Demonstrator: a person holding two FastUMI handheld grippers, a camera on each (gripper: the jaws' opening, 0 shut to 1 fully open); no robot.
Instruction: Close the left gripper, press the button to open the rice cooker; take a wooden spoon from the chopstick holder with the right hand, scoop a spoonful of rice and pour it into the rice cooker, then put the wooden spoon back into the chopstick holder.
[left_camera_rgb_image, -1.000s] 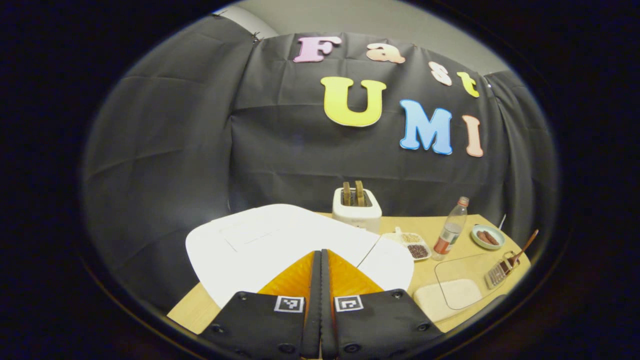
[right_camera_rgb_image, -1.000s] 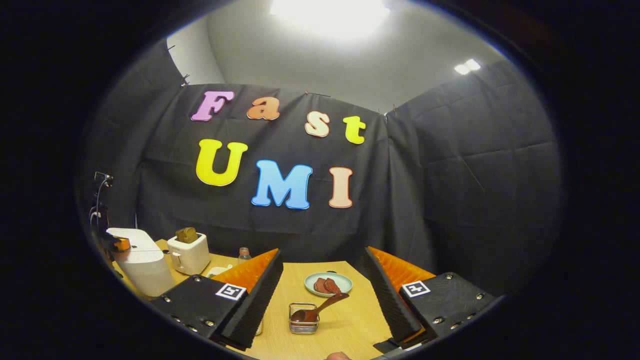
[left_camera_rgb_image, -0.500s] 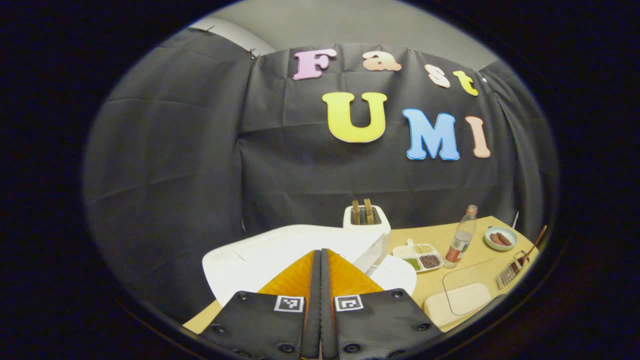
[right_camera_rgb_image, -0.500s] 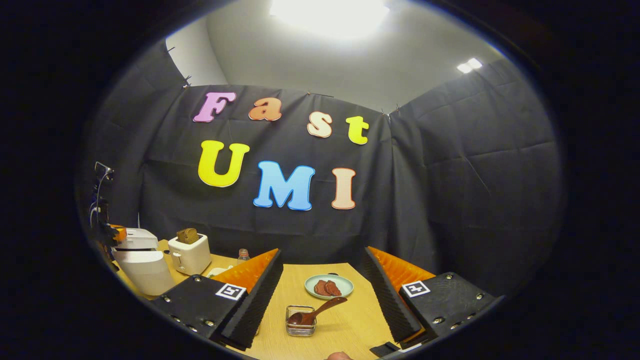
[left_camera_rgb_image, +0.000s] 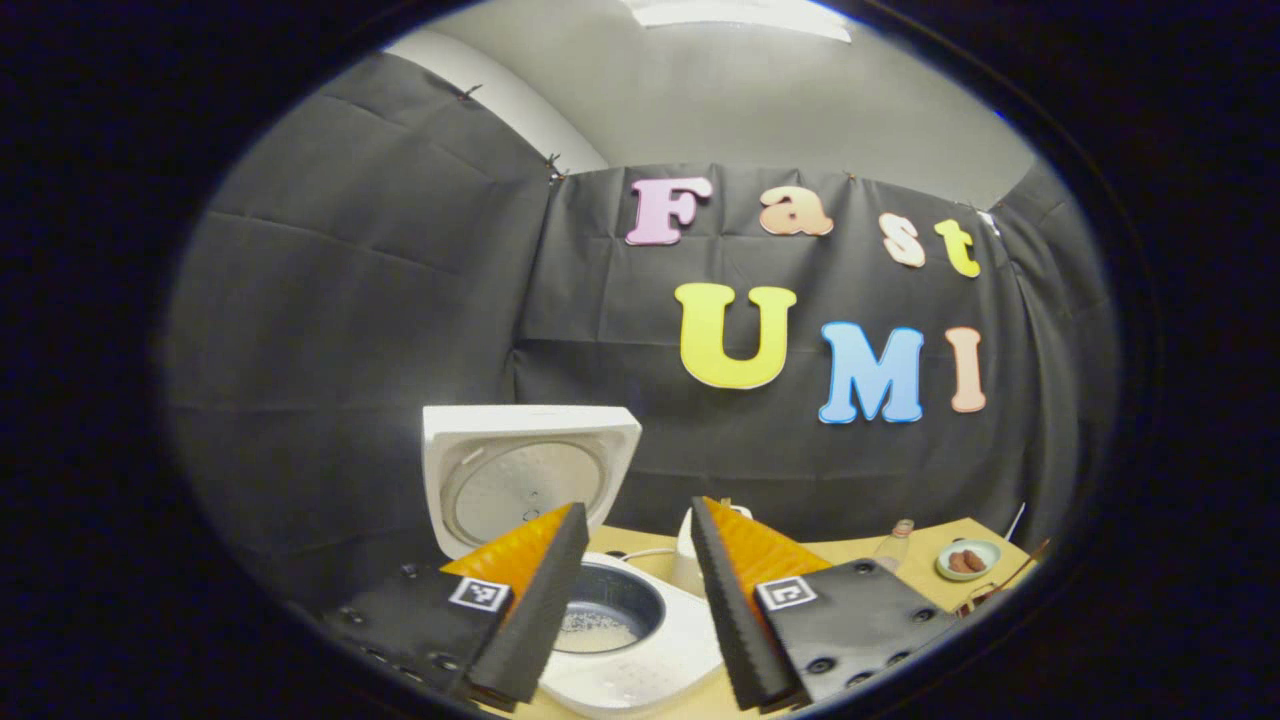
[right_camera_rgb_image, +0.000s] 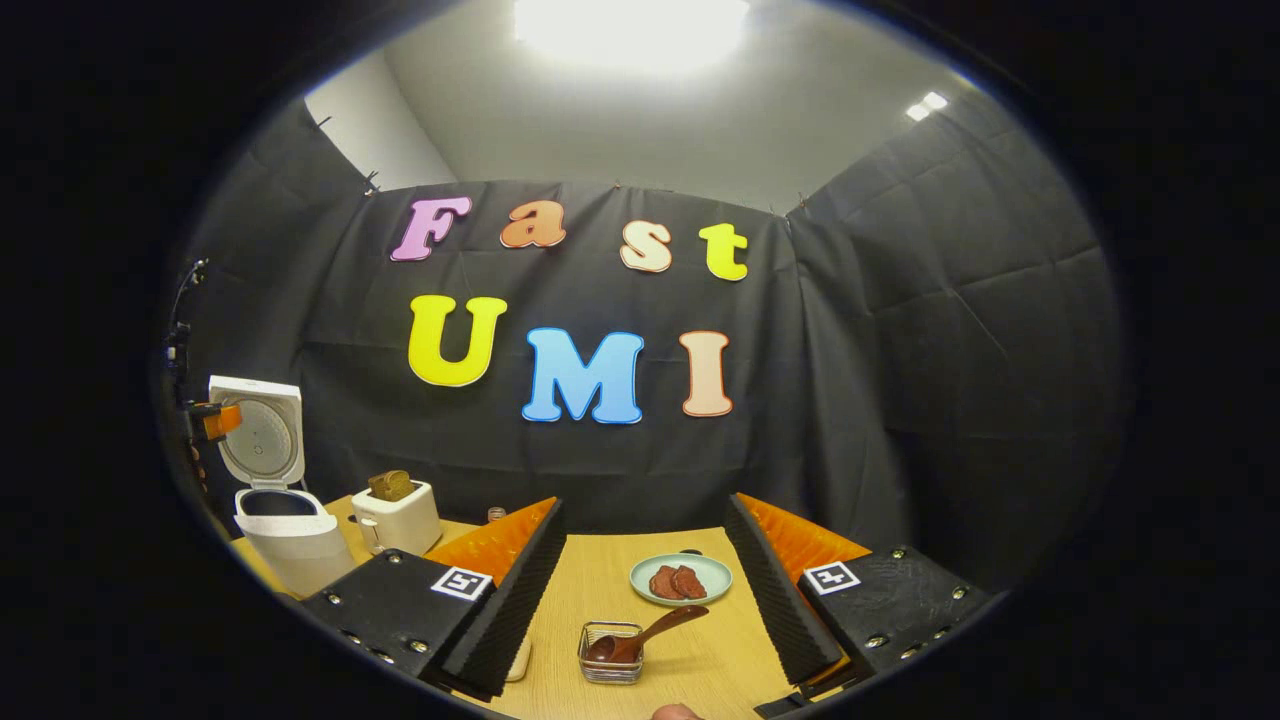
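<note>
The white rice cooker (left_camera_rgb_image: 640, 650) is seen with its lid (left_camera_rgb_image: 525, 480) raised upright, a little rice lying in the dark inner pot (left_camera_rgb_image: 608, 618). A brown wooden spoon (right_camera_rgb_image: 645, 632) is leaned bowl-down in the low wire chopstick holder (right_camera_rgb_image: 611, 655) on the table.

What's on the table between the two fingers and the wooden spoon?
Nothing. In the right gripper view, bare table lies between the open right gripper and the wooden spoon in its chopstick holder.

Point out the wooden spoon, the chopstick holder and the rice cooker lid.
Wooden spoon (right_camera_rgb_image: 668, 624): right gripper view, on its handle.
Chopstick holder (right_camera_rgb_image: 610, 670): right gripper view, on its front wire wall.
Rice cooker lid (left_camera_rgb_image: 520, 488): left gripper view, on its raised inner plate.
</note>
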